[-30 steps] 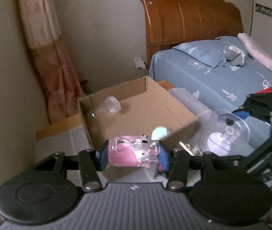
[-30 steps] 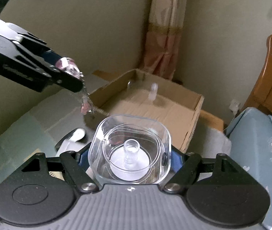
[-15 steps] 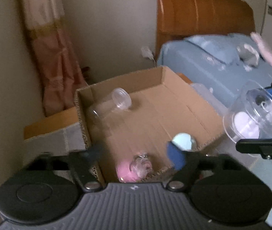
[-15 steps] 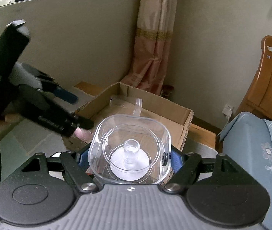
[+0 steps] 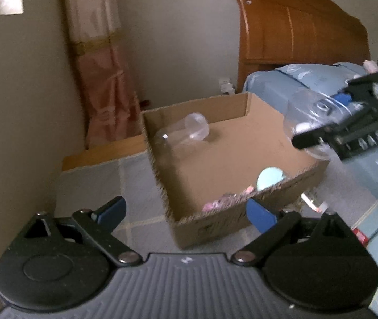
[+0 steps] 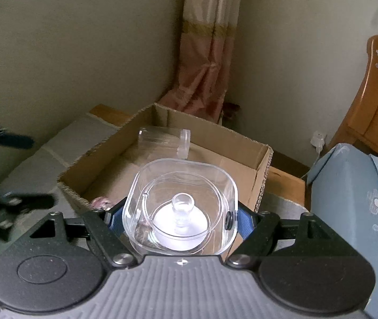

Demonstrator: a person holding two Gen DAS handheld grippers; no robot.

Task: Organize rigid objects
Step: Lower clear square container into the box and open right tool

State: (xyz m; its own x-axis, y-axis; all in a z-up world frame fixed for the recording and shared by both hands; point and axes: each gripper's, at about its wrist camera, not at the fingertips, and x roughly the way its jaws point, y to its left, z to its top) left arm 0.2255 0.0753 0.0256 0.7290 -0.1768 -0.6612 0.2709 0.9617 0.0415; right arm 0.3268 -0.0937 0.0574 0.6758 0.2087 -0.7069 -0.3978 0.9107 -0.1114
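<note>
A: The left gripper [image 5: 186, 210] is released, its jaws opening further with nothing between them. The pink bottle [image 5: 220, 202] lies in the cardboard box [image 5: 252, 111] just ahead of it, against the near wall, beside a pale blue round thing [image 5: 270, 177]. A clear jar [image 5: 181, 135] lies on its side at the far end.

B: And the right gripper [image 6: 179, 219]?

A: Grasping a clear square container [image 6: 181, 207] by its two sides, held over the box's near edge.

B: What could go wrong?

A: My guess is that the container is smooth, hard plastic gripped only at its sides, so a tilt might let it slip. Let go from up there, it could land on the pink bottle just below or knock the jar. The left gripper is also close on its left side, so the two could clash over the box.

B: The surroundings?

A: The box sits on a pale checked floor [image 5: 95, 191] in a corner. A pink curtain [image 6: 207, 61] hangs beyond it. A bed [image 6: 359, 191] with blue sheets and a wooden headboard [image 5: 300, 32] stands to the right.
</note>
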